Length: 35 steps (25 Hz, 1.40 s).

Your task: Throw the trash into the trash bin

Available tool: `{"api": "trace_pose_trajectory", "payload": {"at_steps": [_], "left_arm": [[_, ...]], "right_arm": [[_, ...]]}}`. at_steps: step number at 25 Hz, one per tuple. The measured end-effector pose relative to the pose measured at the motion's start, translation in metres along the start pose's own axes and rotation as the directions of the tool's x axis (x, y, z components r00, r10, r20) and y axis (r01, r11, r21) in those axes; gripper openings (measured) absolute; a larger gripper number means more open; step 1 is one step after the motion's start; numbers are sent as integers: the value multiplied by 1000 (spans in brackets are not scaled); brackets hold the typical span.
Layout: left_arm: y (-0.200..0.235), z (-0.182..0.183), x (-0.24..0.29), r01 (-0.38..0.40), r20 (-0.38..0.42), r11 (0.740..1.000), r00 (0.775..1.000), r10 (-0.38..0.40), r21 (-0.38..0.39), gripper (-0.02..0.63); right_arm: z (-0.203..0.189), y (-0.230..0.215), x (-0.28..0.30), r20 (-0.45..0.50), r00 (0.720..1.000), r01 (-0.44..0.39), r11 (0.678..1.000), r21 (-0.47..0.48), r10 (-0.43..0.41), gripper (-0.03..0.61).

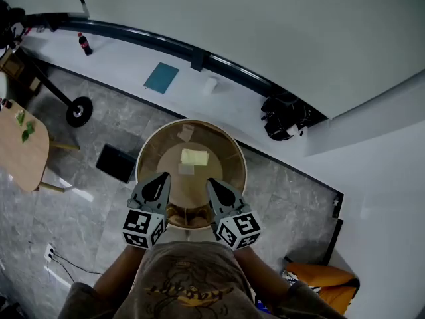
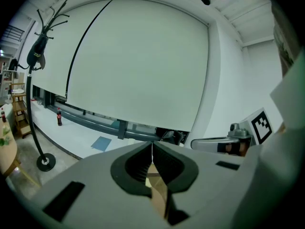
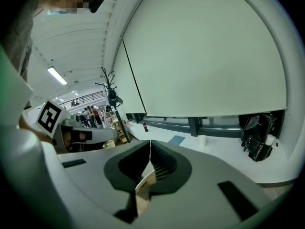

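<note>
Standing on the grey stone floor, just in front of a white ledge, the round tan trash bin filled the middle of the head view. Over its near side were the two grippers, side by side and a little apart, both pointed forward and slightly downward.

The left gripper was clenched: in the left gripper view its dark pads met at the tips, leaving no gap. A strip of tan bin showed through the hollow behind them; contact there could not be judged.

The right gripper was likewise closed, its pads drawn together to a thin seam, with the bin's curved tan edge visible below through the hollow. No trash was pinched between its jaws.

The trash lay inside the bin, on the bottom: a pale yellow sheet near the centre, a small grey scrap just beside it, and a light scrap toward the far wall.
</note>
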<state>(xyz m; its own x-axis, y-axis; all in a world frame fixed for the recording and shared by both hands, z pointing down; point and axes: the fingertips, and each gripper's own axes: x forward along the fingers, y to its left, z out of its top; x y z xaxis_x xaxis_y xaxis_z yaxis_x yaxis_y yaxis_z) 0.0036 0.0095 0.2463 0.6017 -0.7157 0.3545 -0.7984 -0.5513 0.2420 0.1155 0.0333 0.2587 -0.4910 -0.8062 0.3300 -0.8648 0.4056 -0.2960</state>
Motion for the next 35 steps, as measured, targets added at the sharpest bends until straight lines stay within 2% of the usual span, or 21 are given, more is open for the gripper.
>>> {"api": "trace_pose_trajectory", "payload": {"at_steps": [5,12,19,27,35], "left_arm": [[7,-26,24,4,-29,1000,1000,-5,-12,20],[19,-83,75,4,-63,1000,998,-6,-28,21],[37,-152,129,-6,-90,999,996,3,-39,21],[64,-231,170,-25,-144,999,989,18,-44,21],[67,-260,185,-8,-187,998,982,-3,-57,23]], "right_arm": [[-16,-16,18,-34,999,-37,999,-22,37,20],[-51,-56,55,-53,998,-44,998,-44,42,20],[-113,-91,90,-84,995,-64,996,-63,58,19],[-177,-121,118,-98,995,-38,999,-19,36,20],[-199,-132,119,-126,992,-22,1000,-8,21,20]]}}
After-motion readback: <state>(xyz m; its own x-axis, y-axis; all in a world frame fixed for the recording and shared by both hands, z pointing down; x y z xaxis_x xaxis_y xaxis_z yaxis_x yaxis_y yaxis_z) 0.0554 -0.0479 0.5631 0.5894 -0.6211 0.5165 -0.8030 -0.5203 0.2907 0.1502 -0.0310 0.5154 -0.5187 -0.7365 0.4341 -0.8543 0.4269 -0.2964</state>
